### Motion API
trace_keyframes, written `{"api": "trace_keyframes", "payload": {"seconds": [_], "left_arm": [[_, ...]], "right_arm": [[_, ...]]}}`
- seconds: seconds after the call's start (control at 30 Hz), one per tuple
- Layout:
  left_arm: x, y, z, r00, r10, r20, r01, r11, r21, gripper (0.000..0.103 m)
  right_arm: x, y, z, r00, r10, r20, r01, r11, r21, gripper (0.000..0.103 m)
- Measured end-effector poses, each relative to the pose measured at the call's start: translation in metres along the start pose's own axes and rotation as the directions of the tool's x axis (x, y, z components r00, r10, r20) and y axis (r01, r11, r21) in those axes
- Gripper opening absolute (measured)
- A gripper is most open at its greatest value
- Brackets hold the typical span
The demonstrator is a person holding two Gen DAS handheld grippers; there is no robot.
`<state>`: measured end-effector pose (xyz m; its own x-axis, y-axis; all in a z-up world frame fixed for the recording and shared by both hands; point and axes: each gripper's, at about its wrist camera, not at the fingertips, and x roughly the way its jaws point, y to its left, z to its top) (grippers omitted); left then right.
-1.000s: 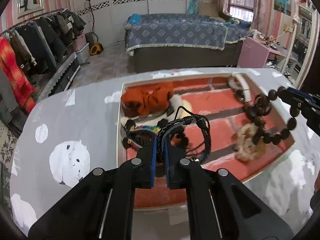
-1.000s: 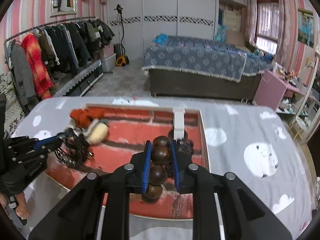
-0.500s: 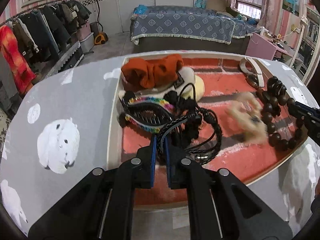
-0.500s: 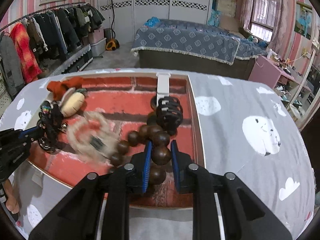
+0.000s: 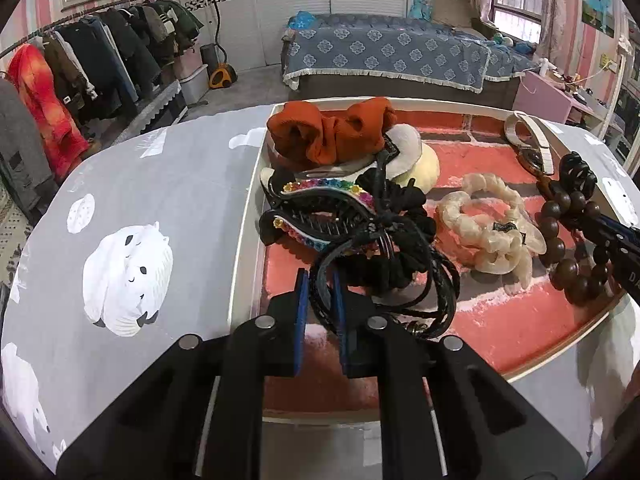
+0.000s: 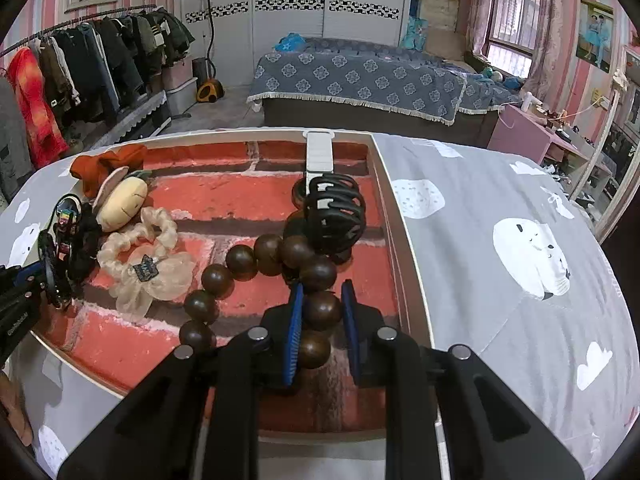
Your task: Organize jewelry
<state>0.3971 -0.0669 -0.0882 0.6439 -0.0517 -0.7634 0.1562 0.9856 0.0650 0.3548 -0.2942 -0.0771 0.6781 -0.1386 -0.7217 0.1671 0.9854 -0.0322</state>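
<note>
Brown beads (image 6: 316,276) lie in the tray (image 6: 394,236) with one clamped by the right gripper (image 6: 320,312), crowded by a black clip (image 6: 334,212) and cream scrunchie (image 6: 144,264), while the left gripper (image 5: 320,300), jaws opening, straddles black cords (image 5: 400,264).

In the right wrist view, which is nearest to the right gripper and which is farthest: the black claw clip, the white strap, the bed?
From the right gripper:
1. Black claw clip, just ahead, in the tray by its right wall.
2. White strap, behind the clip, at the tray's far wall.
3. Bed, across the room, beyond the table.
</note>
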Motion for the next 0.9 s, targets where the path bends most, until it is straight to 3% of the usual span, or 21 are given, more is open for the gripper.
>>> {"api": "trace_keyframes", "payload": {"seconds": [0.2, 0.23, 0.3, 0.43, 0.57, 0.67, 0.73, 0.83, 0.9], "left_arm": [[-0.005, -0.001, -0.002, 1.000, 0.015, 0.012, -0.015, 1.000, 0.000, 0.035], [-0.009, -0.002, -0.002, 1.000, 0.007, 0.017, -0.007, 1.000, 0.001, 0.038], [-0.016, -0.002, -0.002, 1.000, 0.006, 0.026, -0.006, 1.000, 0.004, 0.044], [-0.044, 0.000, -0.004, 0.996, 0.010, 0.088, -0.010, 1.000, 0.003, 0.068], [-0.082, 0.008, -0.008, 0.987, 0.016, 0.159, -0.015, 1.000, -0.006, 0.085], [-0.114, 0.013, -0.014, 0.972, 0.045, 0.231, -0.044, 0.999, -0.009, 0.097], [-0.140, 0.016, -0.022, 0.956, 0.068, 0.285, -0.068, 0.998, -0.010, 0.098], [-0.170, 0.019, -0.032, 0.944, 0.076, 0.321, -0.074, 0.997, -0.018, 0.098], [-0.188, 0.023, -0.041, 0.937, 0.079, 0.339, -0.072, 0.997, -0.033, 0.098]], "right_arm": [[-0.005, -0.002, -0.003, 1.000, 0.022, 0.011, -0.022, 1.000, -0.010, 0.023], [-0.008, -0.003, -0.003, 1.000, 0.026, 0.013, -0.026, 1.000, -0.017, 0.027], [-0.014, -0.005, -0.005, 0.999, 0.030, 0.027, -0.030, 0.999, -0.025, 0.046], [-0.039, -0.011, -0.005, 0.997, 0.044, 0.068, -0.042, 0.999, -0.031, 0.052], [-0.078, -0.016, -0.009, 0.990, 0.070, 0.126, -0.066, 0.997, -0.038, 0.075], [-0.117, -0.019, -0.017, 0.981, 0.075, 0.178, -0.067, 0.996, -0.051, 0.086], [-0.140, -0.020, -0.025, 0.975, 0.083, 0.206, -0.075, 0.996, -0.044, 0.089], [-0.171, -0.022, -0.039, 0.969, 0.084, 0.233, -0.078, 0.996, -0.032, 0.091], [-0.194, -0.023, -0.053, 0.961, 0.078, 0.267, -0.077, 0.997, -0.015, 0.099]]}}
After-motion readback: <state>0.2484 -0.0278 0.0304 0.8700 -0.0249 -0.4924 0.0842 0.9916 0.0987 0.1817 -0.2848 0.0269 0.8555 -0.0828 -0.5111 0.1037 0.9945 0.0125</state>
